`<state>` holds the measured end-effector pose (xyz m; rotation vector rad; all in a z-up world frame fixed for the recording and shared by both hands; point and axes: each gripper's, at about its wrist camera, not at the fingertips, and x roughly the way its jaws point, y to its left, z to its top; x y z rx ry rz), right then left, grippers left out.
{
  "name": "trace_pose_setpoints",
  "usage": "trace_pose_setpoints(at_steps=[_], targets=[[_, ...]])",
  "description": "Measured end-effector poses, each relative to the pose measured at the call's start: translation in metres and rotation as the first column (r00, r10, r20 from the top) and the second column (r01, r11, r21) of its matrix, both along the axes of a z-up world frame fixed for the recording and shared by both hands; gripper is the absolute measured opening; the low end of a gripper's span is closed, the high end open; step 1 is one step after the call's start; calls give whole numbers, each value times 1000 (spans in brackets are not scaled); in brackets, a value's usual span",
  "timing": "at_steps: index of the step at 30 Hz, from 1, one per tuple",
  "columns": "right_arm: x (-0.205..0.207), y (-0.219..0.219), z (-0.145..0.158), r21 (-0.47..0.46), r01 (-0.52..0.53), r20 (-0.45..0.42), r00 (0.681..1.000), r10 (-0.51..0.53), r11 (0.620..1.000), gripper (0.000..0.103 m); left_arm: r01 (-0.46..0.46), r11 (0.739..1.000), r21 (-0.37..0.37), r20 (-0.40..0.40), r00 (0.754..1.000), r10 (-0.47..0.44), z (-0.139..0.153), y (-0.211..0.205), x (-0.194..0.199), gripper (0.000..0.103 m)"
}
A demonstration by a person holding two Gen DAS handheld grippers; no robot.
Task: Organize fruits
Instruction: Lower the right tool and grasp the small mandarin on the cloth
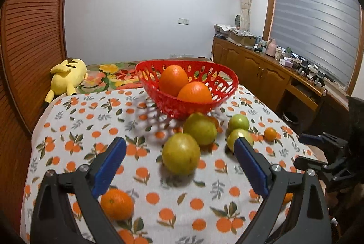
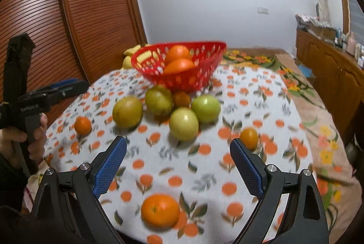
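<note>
A red perforated basket (image 1: 224,75) (image 2: 206,75) stands at the far side of the table and holds two large oranges (image 1: 173,80) (image 2: 178,52). In front of it lie two yellow-green pears (image 1: 181,157) (image 2: 127,111) and two green apples (image 1: 238,122) (image 2: 183,123). Small oranges lie around them (image 1: 117,204) (image 1: 270,134) (image 2: 160,209) (image 2: 249,138) (image 2: 83,125). My left gripper (image 1: 180,143) is open and empty, above the table before the nearest pear. My right gripper (image 2: 178,141) is open and empty, short of the nearer apple. Each gripper shows at the other view's edge (image 1: 318,148) (image 2: 56,89).
The table (image 1: 75,121) has an orange-print cloth. A yellow plush toy (image 1: 67,76) lies on a bed behind it. A louvred wooden wardrobe (image 2: 68,16) stands at the left. A cluttered wooden sideboard (image 1: 261,62) runs along the right wall under a window.
</note>
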<state>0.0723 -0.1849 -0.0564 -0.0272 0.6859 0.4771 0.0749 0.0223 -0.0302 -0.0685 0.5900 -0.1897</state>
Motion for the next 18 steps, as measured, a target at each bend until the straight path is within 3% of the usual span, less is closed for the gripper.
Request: trace_pose_setpoints(at_steps=[18], targets=[[-31, 2, -40, -19, -19, -68, 998, 18, 1000, 87, 40, 998, -38, -97, 994, -44, -51, -9, -26, 96]])
